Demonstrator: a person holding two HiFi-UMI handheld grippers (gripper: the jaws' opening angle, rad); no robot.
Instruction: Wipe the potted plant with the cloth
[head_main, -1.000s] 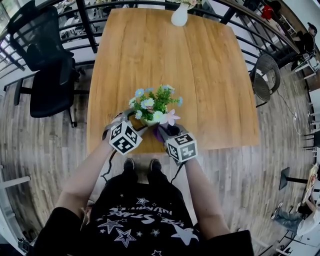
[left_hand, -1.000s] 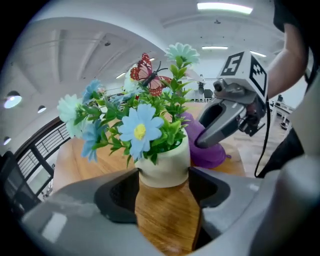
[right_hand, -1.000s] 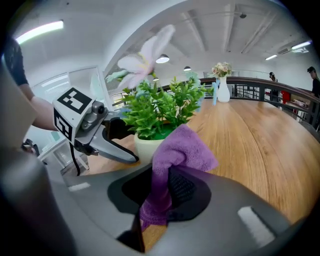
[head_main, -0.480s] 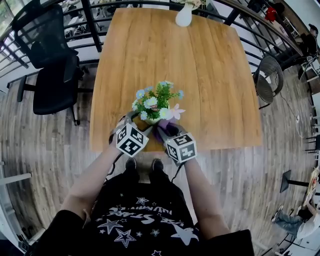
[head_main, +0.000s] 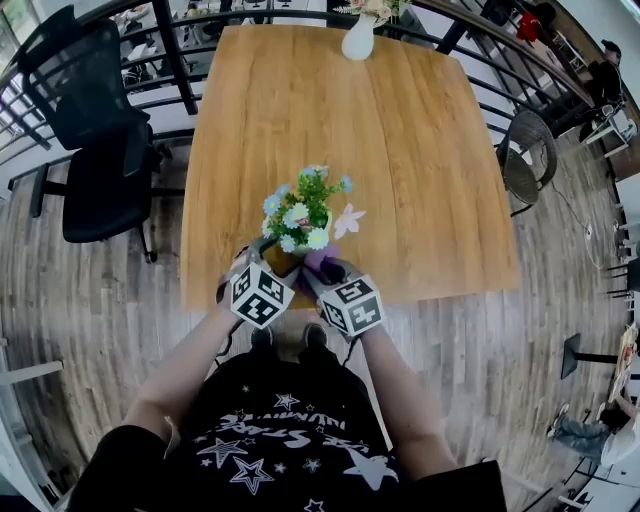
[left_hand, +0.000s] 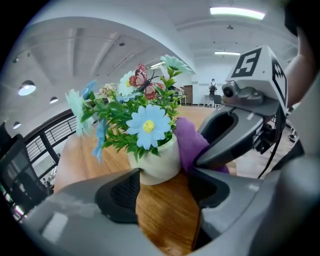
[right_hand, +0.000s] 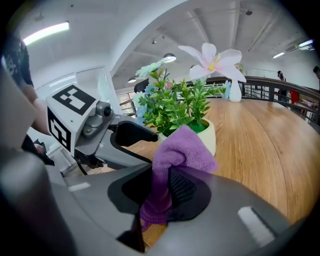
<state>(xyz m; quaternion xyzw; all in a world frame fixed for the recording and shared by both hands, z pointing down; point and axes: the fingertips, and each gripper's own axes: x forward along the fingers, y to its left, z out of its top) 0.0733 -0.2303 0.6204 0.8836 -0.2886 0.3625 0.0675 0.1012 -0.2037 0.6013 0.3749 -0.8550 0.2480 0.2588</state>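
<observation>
A small cream pot (left_hand: 157, 162) of artificial flowers (head_main: 300, 212) stands near the front edge of the wooden table (head_main: 420, 150). My left gripper (head_main: 262, 252) reaches it from the near left. Its jaws straddle the pot's base with the tips against it (left_hand: 162, 187). My right gripper (head_main: 322, 270) is shut on a purple cloth (right_hand: 175, 160), whose bunched top lies against the pot's (right_hand: 212, 137) near right side. The same cloth (left_hand: 189, 142) shows beside the pot in the left gripper view. The flowers hide most of the pot in the head view.
A white vase (head_main: 358, 40) stands at the table's far edge. A black office chair (head_main: 95, 130) is to the left and a wicker chair (head_main: 525, 150) to the right. Railings run behind the table. The person stands at the front edge.
My right gripper has slid left with the cloth along the pot's near side, closer to the left gripper. The left gripper has stayed at the pot.
</observation>
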